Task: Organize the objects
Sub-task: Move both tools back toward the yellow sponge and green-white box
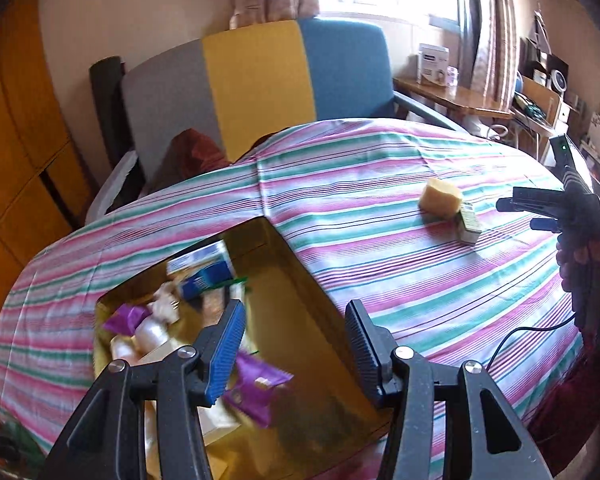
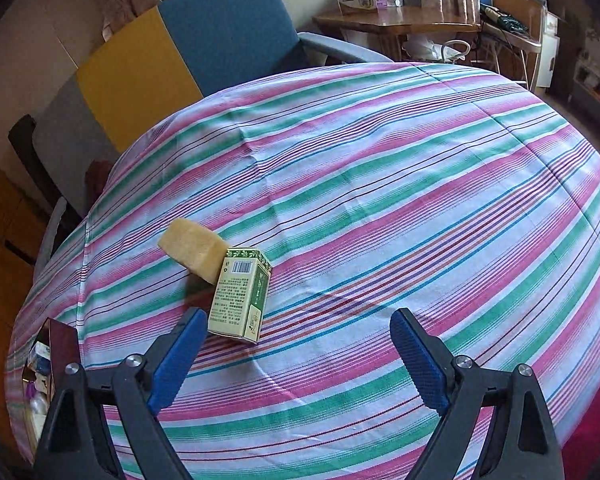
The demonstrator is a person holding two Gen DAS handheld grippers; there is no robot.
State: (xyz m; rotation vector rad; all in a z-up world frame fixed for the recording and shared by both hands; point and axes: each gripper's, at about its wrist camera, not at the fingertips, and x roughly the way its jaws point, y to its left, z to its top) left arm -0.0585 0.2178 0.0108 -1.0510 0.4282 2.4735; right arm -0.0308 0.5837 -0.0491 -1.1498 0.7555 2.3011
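Hovering above the open gold box point(image 1: 284, 280), the left gripper point(image 1: 296, 344) has its jaws spread wide with nothing between them; a purple packet point(image 1: 260, 388) shows blurred just beyond its left finger. The box sits on the near left part of the striped tablecloth point(image 1: 380, 184) and contains a blue-and-white carton point(image 1: 204, 268), white bottles point(image 1: 148, 332) and another purple packet point(image 1: 126, 318). The right gripper point(image 2: 300, 354) is likewise spread and empty, above the cloth. Just beyond its left finger lies a green-and-cream carton point(image 2: 240, 296), with a yellow sponge point(image 2: 192, 250) propped on its far end, touching it. A colour-blocked chair point(image 1: 260, 80) stands at the far side.
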